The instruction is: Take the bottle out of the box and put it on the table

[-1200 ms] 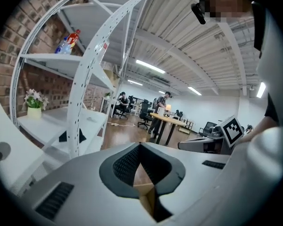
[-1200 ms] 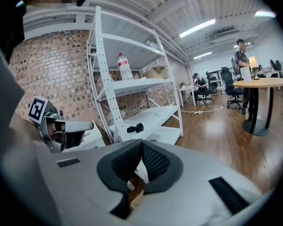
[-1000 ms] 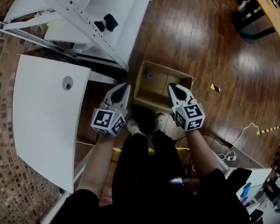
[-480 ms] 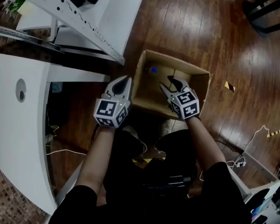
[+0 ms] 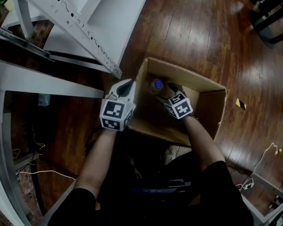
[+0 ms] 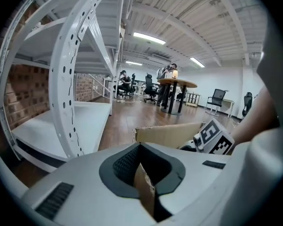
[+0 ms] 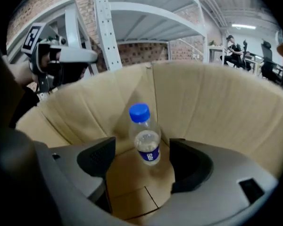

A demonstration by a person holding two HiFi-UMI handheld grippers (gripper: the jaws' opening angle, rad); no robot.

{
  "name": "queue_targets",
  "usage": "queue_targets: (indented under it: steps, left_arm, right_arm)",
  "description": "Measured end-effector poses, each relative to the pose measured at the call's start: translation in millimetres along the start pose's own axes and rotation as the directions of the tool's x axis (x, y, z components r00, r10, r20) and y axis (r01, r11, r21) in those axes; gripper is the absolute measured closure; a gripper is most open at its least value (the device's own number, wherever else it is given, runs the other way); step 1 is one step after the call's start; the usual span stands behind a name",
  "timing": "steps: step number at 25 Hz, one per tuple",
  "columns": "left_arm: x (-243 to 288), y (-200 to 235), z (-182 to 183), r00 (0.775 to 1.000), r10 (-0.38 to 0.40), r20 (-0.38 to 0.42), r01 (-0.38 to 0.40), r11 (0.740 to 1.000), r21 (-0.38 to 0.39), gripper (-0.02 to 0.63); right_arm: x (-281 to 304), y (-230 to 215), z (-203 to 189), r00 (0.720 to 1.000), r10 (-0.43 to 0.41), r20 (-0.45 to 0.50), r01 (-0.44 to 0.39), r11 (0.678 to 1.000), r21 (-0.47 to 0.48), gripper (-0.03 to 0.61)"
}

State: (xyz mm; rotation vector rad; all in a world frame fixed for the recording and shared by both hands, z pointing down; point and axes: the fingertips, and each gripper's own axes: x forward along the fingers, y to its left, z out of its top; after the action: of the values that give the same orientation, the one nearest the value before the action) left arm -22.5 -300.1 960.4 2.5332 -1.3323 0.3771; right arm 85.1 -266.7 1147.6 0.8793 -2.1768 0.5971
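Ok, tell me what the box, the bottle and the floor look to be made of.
The box looks like cardboard: matte tan, creased at the corners. The bottle is probably clear plastic, glossy and see-through; its cap looks like opaque blue plastic. The floor is wood planks or wood-look laminate: dark brown, plank seams, sheen from lights.

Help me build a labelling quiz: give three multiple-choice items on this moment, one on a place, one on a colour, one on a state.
1. Where is the bottle? A on a table; B upright inside the box; C on the floor.
2. Its cap is: A red; B white; C blue.
3. The right gripper is: A open; B shut on the bottle; C shut, empty.
Key: B, cardboard walls surround it; C, plainly blue; A, its jaws have just been opening and stand clear of the bottle.
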Motion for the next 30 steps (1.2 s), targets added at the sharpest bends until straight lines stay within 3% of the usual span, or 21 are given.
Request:
queue_targets:
  steps: [3,9,13,16,20,24,30]
  left_arm:
    - [-0.6,5.0,-3.8,1.000,0.000,0.015,0.000,1.000,0.023,0.620]
    - [-1.5,33.3,-25.5,0.998,0.068,-0.014,-0.068,0.998,-0.012,0.620]
    - [-4.1,38.4,-13.6,0.997,0.064,0.031,-0.061,0.993,-0.104,0.620]
    - [-8.7,43.1,-17.1,0.997,0.073,0.020,-0.070,0.992,-0.109,0.620]
    - [-20.0,56.1,-24.7,0.995,0.095,0.002,-0.094,0.987,-0.129,0.620]
    - [-29.1,64.1,-31.6,0.995,0.101,0.001,-0.100,0.986,-0.136,0.620]
    - [-22.7,59.3,-43.0,0.995,0.097,-0.031,-0.099,0.990,-0.103,0.620]
  right_arm:
    - [31.0,-8.4,-20.2,0.999,-0.003,-0.036,0.001,0.997,-0.071,0.209]
    - [65.9,-14.9,-25.1,0.999,0.012,-0.035,-0.014,0.996,-0.085,0.209]
    - [83.8,-12.5,-23.7,0.999,0.029,-0.037,-0.033,0.993,-0.116,0.209]
    - [95.7,-9.4,-22.7,0.999,0.040,-0.009,-0.041,0.987,-0.152,0.209]
    - [106.4,-13.0,-23.2,0.998,0.046,0.034,-0.042,0.994,-0.105,0.209]
    - [109.3,-16.9,-18.5,0.997,0.040,0.067,-0.034,0.995,-0.099,0.289]
    - [106.0,-14.9,-20.1,0.998,0.034,0.054,-0.026,0.990,-0.136,0.302]
